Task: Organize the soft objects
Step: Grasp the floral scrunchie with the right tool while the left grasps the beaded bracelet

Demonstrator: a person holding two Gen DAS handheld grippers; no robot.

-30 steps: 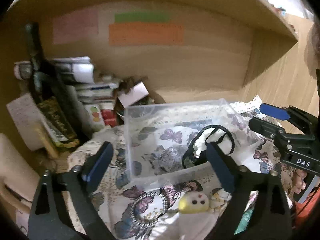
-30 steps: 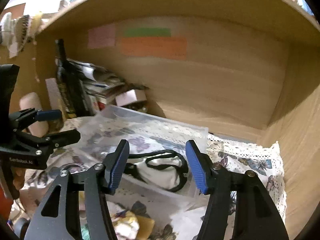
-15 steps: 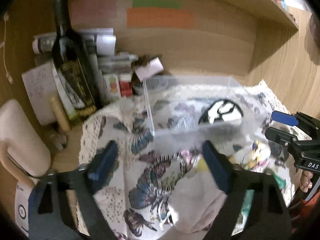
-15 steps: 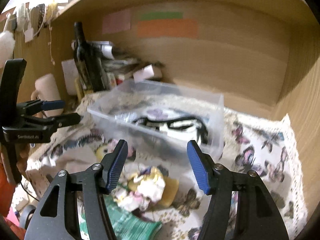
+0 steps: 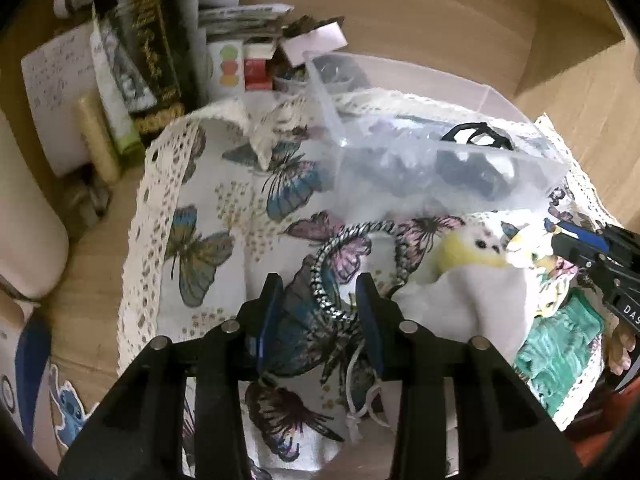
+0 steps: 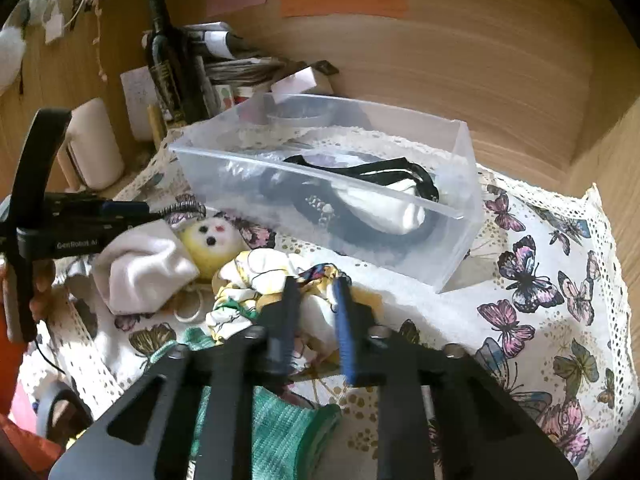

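One soft item lies in the clear plastic bin (image 6: 452,216) so far: a white cloth piece with black straps (image 6: 384,196), resting on the bin floor toward its right end. By the look of things, the sorting is only begun, since the rest of the soft things are outside the bin, heaped on the butterfly-print cloth (image 6: 536,280) that covers the tabletop just in front of it. That heap holds one black-and-white braided hair band (image 5: 332,268), one yellow plush face (image 6: 210,242) touching one pale folded cloth (image 6: 140,268), one crumpled patterned scarf (image 6: 256,280) and one green knitted piece (image 6: 280,428), so five things appear to be left against one put away. The left gripper (image 5: 320,312) has its fingers partly closed around the near arc of the hair band, with a gap showing on the left side; the view does not settle whether the band is actually pinched. The right gripper (image 6: 316,320) has its fingers drawn close together on a fold of the patterned scarf and seems clamped on it. Behind the bin stand one dark wine bottle (image 6: 168,68) and a stack of papers and small boxes (image 6: 236,68), which are not part of the sorting.
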